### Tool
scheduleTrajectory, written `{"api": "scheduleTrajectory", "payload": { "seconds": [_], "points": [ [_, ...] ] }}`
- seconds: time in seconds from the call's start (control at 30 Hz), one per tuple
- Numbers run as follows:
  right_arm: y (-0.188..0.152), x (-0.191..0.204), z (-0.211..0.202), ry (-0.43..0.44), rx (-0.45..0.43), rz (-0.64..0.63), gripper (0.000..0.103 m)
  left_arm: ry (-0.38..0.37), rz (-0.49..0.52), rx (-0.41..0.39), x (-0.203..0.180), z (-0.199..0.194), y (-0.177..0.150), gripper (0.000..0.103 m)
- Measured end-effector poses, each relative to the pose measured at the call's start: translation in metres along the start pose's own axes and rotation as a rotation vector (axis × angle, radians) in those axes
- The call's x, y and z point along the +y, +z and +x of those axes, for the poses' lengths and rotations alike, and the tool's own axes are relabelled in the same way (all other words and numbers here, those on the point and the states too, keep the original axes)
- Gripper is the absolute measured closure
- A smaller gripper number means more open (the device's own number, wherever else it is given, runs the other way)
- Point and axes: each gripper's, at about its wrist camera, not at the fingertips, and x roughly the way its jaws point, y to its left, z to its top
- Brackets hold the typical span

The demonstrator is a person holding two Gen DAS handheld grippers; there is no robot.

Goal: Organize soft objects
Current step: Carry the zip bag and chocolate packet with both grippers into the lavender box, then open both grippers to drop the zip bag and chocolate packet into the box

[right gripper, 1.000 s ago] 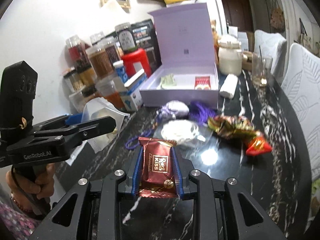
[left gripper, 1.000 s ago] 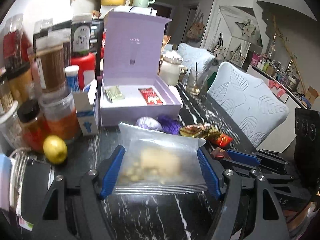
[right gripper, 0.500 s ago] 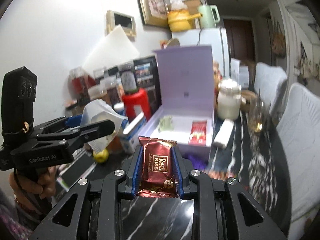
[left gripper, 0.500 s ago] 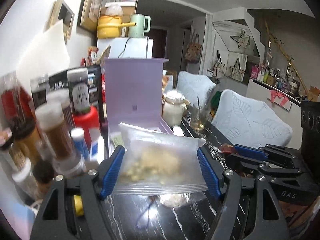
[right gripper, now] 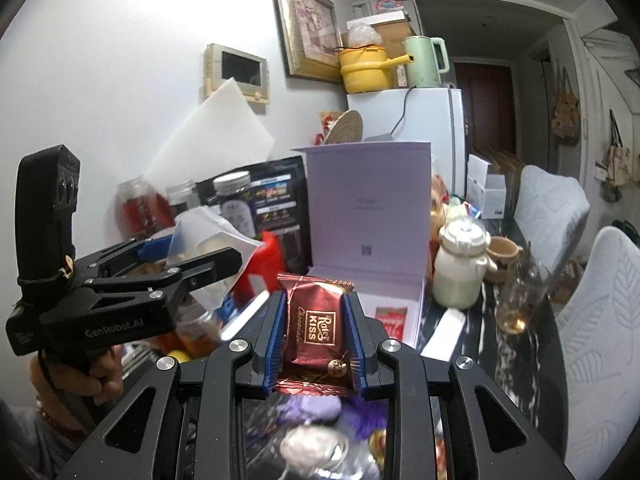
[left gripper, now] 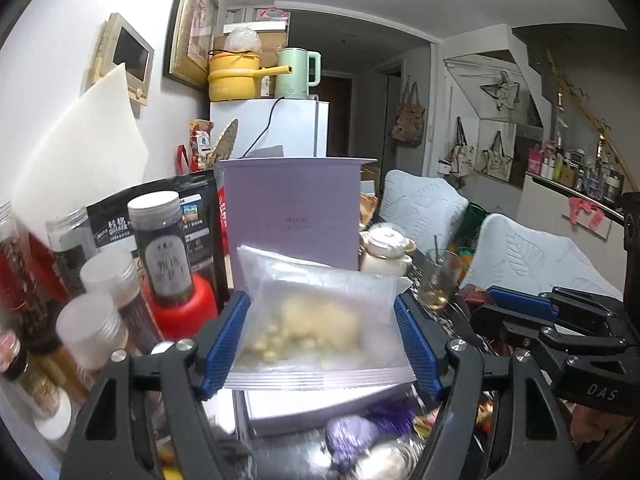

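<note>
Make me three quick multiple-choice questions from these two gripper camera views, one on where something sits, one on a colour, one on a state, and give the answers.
1. Where does the yellow pot sit?
A. on the white fridge
B. on a chair
C. in the lilac box

2. What colour is the chocolate packet?
A. green
B. dark red
C. white

3. How is the clear zip bag held?
A. lying loose on the table
B. hanging from a hook
C. gripped in the left hand-held gripper

Answers: A, the pot stands beside the green kettle on the fridge top; B, its wrapper is dark red, clamped in the right hand-held gripper; C, both blue pads press the bag's sides.
</note>
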Motion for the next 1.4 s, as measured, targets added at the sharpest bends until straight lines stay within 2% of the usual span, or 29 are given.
{"api": "scheduleTrajectory", "payload": {
  "seconds": [0.33,0.7,0.93,1.4],
  "points": [
    [0.032,-0.027,0.048,-0.010,-0.016,0.002,0.075,0.010,-0.037,0.003,0.014,0.058,0.016,0.030],
    [0.048,-0.051,0.107,-0.004,-0.008,0.023,0.075,0.081,-0.028,0.032,0.023,0.120,0.027,0.030],
    [0.050,-0.069,0.143,0.014,0.032,0.059,0.075,0.119,0.003,0.084,0.023,0.154,0.018,0.030],
    [0.029,-0.106,0.199,-0.047,0.187,0.113,0.075,0.122,0.016,0.267,0.025,0.217,-0.010,0.030]
  ]
}}
